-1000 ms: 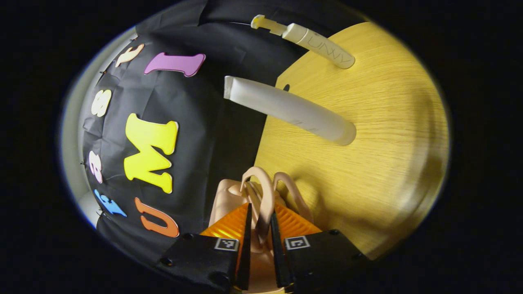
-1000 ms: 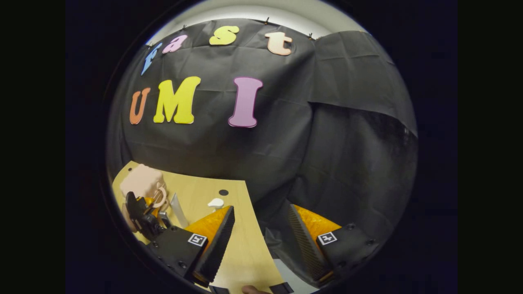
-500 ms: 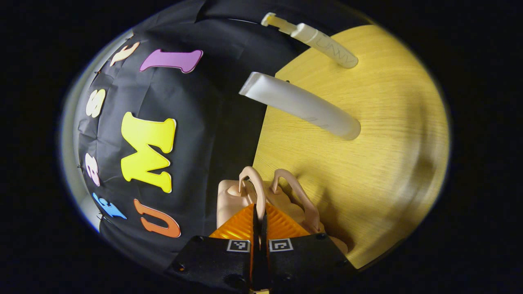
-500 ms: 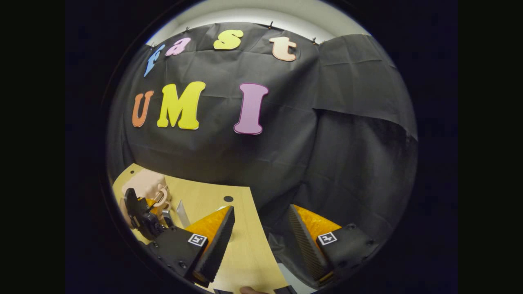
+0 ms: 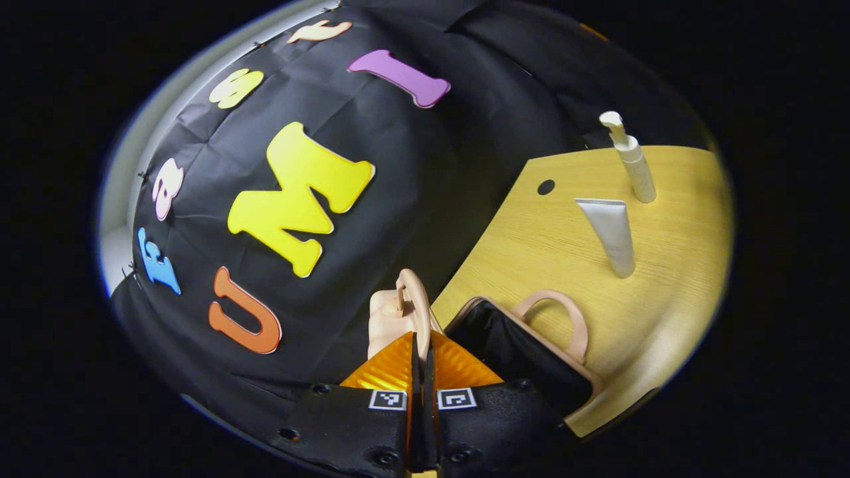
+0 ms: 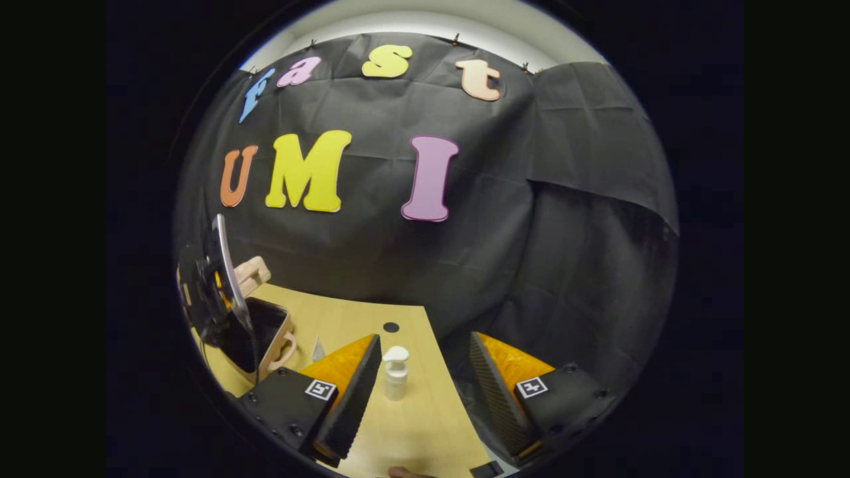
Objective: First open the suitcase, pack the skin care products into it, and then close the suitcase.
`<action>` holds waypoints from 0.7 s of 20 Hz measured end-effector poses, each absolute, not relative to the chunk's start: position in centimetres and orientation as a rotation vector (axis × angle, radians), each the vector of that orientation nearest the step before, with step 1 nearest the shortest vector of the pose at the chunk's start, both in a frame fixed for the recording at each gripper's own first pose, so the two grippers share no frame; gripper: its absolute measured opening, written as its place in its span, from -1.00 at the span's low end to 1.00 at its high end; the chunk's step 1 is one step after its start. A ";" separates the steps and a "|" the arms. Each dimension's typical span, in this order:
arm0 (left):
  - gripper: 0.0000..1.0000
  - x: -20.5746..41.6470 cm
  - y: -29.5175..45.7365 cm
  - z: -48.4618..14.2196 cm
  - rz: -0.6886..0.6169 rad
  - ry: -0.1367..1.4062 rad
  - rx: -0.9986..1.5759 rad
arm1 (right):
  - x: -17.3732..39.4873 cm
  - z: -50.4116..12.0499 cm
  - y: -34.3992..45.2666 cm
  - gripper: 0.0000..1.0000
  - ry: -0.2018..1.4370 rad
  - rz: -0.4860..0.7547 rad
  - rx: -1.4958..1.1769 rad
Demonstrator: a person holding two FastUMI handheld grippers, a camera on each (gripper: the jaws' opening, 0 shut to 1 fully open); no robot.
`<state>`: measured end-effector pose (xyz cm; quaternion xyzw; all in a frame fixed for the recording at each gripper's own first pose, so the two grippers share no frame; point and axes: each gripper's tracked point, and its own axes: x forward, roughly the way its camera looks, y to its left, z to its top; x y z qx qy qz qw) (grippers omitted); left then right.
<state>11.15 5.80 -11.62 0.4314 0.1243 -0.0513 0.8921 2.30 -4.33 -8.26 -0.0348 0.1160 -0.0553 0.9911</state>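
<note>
Suitcase [image 5: 524,345] open, gripper [image 5: 421,345] pinching looped handle [image 5: 413,307]

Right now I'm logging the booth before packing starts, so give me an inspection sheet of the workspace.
Surface: wooden table, small dark hole.
Job's things: pink suitcase open, dark lining showing; pump bottle and tube upright on the table, not packed.
Clutter: nothing seen.
Grippers: left tool shut on the lid handle; right tool open, empty, pump bottle ahead.
Cables: nothing seen.
Surroundings: black cloth wall.
</note>
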 end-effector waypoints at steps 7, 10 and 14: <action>-0.95 10.7 16.7 -7.1 -0.031 0.309 0.464 | 2.7 -7.0 0.5 0.59 0.210 -0.080 -0.091; -0.94 11.2 22.9 -6.7 0.033 0.328 0.399 | 2.5 -6.9 2.3 0.58 0.213 -0.081 -0.086; -0.94 10.7 29.9 -8.5 0.096 0.364 0.396 | 1.8 -7.1 4.6 0.60 0.225 -0.082 -0.079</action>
